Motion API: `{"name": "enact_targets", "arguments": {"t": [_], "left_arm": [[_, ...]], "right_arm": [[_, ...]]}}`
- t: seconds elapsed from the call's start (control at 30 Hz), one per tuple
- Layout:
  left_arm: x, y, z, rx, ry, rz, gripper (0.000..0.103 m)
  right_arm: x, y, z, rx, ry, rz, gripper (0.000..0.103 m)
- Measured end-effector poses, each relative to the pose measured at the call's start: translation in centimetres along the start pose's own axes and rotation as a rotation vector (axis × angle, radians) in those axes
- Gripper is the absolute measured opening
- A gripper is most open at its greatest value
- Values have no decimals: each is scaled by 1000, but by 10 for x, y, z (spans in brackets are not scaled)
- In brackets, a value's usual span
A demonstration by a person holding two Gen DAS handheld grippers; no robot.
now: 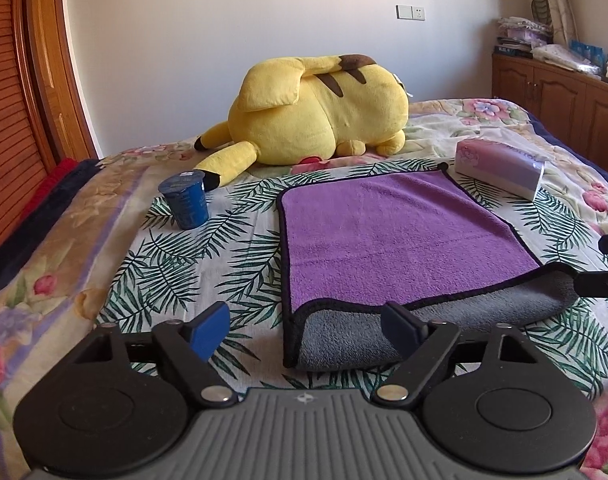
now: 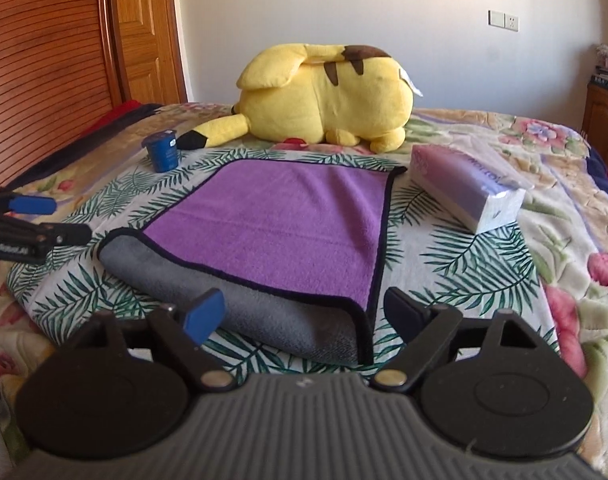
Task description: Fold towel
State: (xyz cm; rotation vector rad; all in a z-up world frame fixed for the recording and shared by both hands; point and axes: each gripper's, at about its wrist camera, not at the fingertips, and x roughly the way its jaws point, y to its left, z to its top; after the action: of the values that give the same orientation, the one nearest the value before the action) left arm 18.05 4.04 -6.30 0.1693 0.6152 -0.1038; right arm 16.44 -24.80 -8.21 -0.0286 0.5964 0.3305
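A towel [image 1: 387,236], purple on one face and grey on the other with a black hem, lies folded once on the bed, the purple layer on top and the grey fold along the near edge. It also shows in the right wrist view [image 2: 288,224]. My left gripper [image 1: 307,330] is open and empty, just short of the towel's near left corner. My right gripper [image 2: 304,316] is open and empty, just short of the near right corner. The left gripper shows at the left edge of the right wrist view [image 2: 36,216].
A blue cup [image 1: 185,199] stands left of the towel. A tissue pack [image 1: 503,168] lies at its far right. A yellow plush toy [image 1: 319,112] lies behind it. A wooden door and headboard [image 2: 64,40] stand at the left, a wooden cabinet [image 1: 559,92] at the right.
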Motion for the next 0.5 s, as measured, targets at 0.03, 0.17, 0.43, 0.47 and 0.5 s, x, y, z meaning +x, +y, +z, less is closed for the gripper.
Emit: {"name": "enact_targets", "arguments": {"t": [0.03, 0.17, 0.43, 0.47, 0.5], "left_arm": [[3, 1, 0, 0, 3, -5, 59], [15, 4, 0, 2, 20, -18, 46], [36, 10, -1, -11, 44, -25, 39], [39, 11, -1, -12, 50, -25, 39], [41, 11, -1, -14, 56, -30, 39]], "right_arm": [[1, 0, 0, 5, 2, 6, 86], [4, -2, 1, 7, 13, 15, 86], [18, -6, 1, 7, 35, 3, 83], [19, -8, 1, 8, 38, 3, 82], [20, -9, 0, 10, 40, 5, 79]]}}
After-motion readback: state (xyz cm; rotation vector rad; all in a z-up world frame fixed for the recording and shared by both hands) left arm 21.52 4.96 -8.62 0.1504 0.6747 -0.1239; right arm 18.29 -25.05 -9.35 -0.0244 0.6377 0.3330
